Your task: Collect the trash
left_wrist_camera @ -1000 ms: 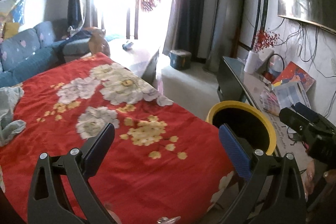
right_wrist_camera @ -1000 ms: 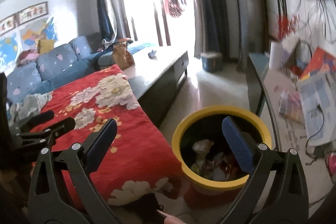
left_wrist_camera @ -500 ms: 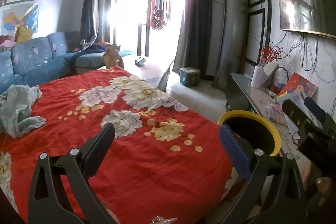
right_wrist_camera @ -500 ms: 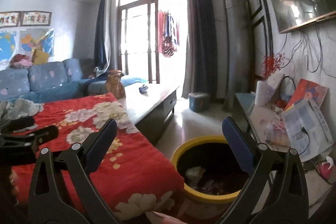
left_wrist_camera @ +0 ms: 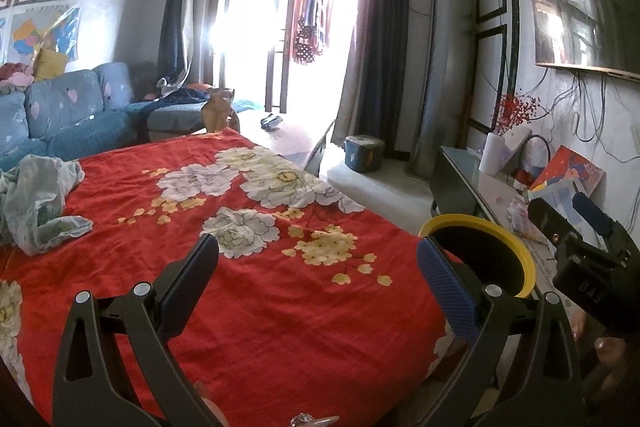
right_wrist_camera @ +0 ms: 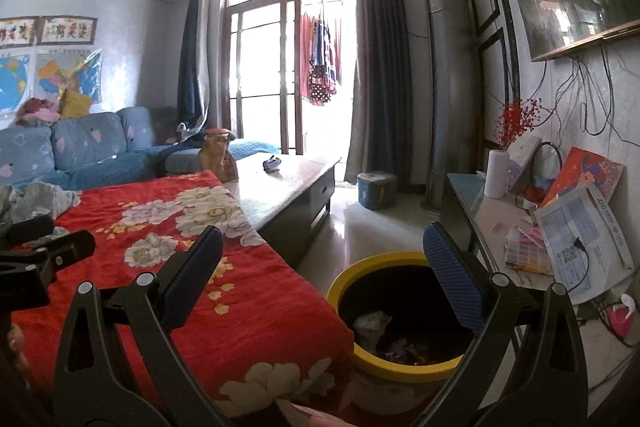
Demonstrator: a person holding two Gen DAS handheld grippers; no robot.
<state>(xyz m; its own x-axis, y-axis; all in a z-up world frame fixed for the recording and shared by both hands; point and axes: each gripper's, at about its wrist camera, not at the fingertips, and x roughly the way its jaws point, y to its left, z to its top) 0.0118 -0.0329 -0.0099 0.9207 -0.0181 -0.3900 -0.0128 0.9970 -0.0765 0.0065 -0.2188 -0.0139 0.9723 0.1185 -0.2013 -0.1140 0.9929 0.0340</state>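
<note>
Both claws, left (left_wrist_camera: 316, 267) and right (right_wrist_camera: 320, 259), wide open, empty; bin (right_wrist_camera: 340, 291) trash judged light, crushable, pinched mid-crumple

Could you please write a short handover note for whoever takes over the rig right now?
Left gripper: open, empty, above the red floral cloth.
Right gripper: open, empty, above the gap between cloth and bin.
Yellow-rimmed bin stands on the floor at the cloth's right edge, with trash already inside.
No loose trash is plain to see on the cloth; a crumpled grey-green cloth lies at its far left.
Left: look for remaining trash.
</note>
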